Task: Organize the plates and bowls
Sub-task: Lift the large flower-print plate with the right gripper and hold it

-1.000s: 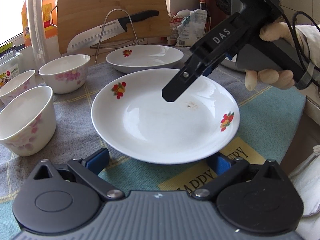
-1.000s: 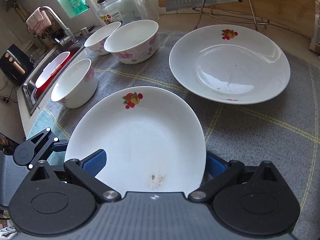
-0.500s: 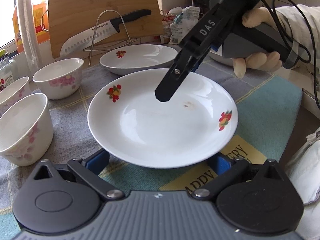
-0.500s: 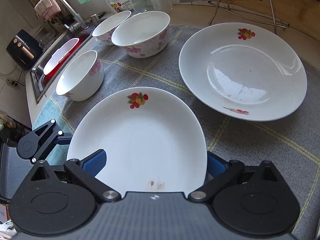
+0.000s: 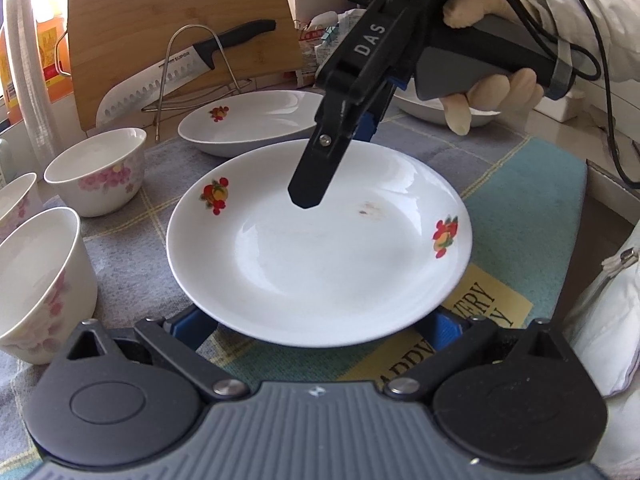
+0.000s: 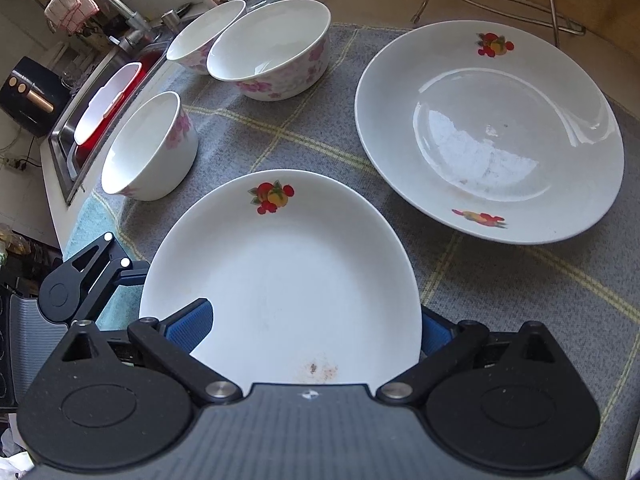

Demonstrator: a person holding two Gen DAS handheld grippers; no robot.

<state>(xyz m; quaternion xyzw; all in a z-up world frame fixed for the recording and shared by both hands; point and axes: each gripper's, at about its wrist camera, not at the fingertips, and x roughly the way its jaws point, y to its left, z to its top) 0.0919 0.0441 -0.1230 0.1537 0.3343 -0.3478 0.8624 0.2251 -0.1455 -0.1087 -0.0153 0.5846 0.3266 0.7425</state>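
Note:
A white plate with fruit prints [image 5: 320,248] hangs tilted above the mat. My right gripper [image 6: 308,328] is shut on its rim. In the left wrist view its upper finger [image 5: 320,160] lies over the plate's far side. My left gripper [image 5: 320,320] stands open, and both blue pads sit under the plate's near rim. Whether they touch it I cannot tell. A second fruit-print plate [image 6: 488,128] rests on the mat just beyond. Three floral bowls [image 6: 268,48] [image 6: 148,148] [image 6: 204,28] stand to the left.
A grey and teal cloth mat [image 5: 520,200] covers the counter. At the back a knife on a wire rack [image 5: 160,84] leans against a cutting board [image 5: 180,28]. Another white dish [image 5: 424,108] sits behind the gloved hand. A sink [image 6: 68,148] lies far left.
Both grippers have travelled together with the held plate toward the second plate and the bowls, which now look closer. The right gripper's grip on the rim is unchanged.

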